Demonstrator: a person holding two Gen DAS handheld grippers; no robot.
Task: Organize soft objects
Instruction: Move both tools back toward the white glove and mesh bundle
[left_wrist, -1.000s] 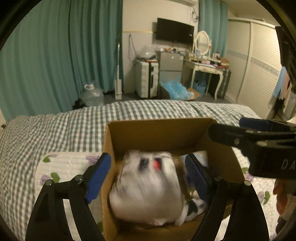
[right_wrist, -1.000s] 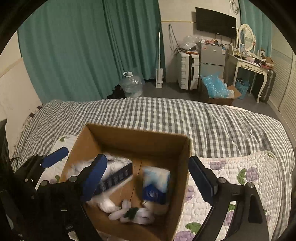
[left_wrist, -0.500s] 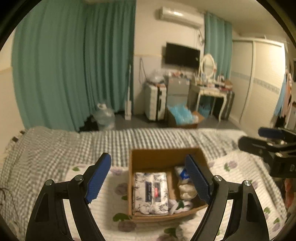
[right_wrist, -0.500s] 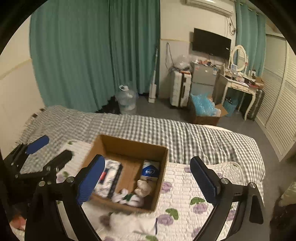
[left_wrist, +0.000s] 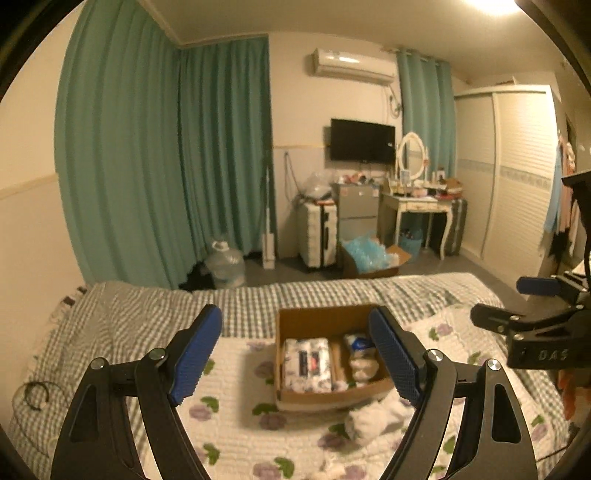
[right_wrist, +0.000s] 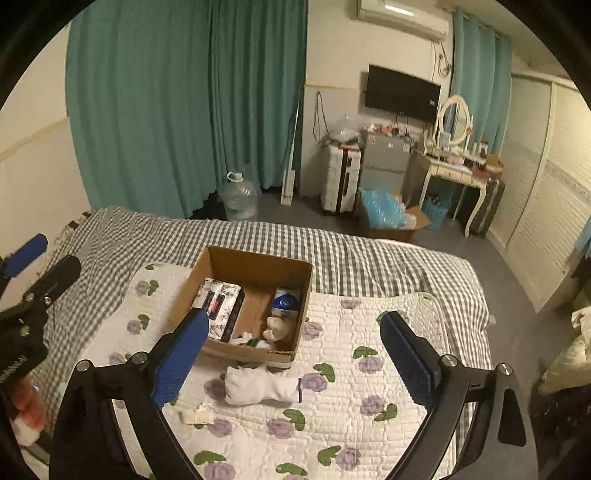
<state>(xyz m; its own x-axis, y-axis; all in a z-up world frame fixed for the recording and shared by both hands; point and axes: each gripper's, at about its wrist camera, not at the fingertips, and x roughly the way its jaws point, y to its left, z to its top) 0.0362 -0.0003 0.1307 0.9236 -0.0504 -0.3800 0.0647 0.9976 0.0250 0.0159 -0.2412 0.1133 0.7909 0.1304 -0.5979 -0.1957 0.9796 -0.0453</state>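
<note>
An open cardboard box (right_wrist: 258, 266) (left_wrist: 317, 319) sits on the bed. It holds a patterned tissue pack (right_wrist: 218, 301) (left_wrist: 306, 363), a blue-and-white pack (right_wrist: 287, 301), a small beige plush (right_wrist: 276, 328) and a white-and-green soft item (right_wrist: 251, 339). A white soft item (right_wrist: 260, 386) (left_wrist: 376, 415) lies on the quilt just in front of the box. A small pale scrap (right_wrist: 197, 415) lies nearer. My left gripper (left_wrist: 295, 354) and my right gripper (right_wrist: 291, 362) are both open, empty, and held high and back from the box.
The box stands on a white floral quilt (right_wrist: 351, 406) over a grey checked bedspread (right_wrist: 369, 258). Beyond the bed are teal curtains, a water jug (right_wrist: 238, 195), a suitcase (right_wrist: 340, 181), a box of blue plastic (right_wrist: 388, 216) and a dressing table (right_wrist: 458, 173).
The left gripper let go of the tissue pack, which now lies in the box. Both grippers have pulled up and back, so the box looks smaller.
</note>
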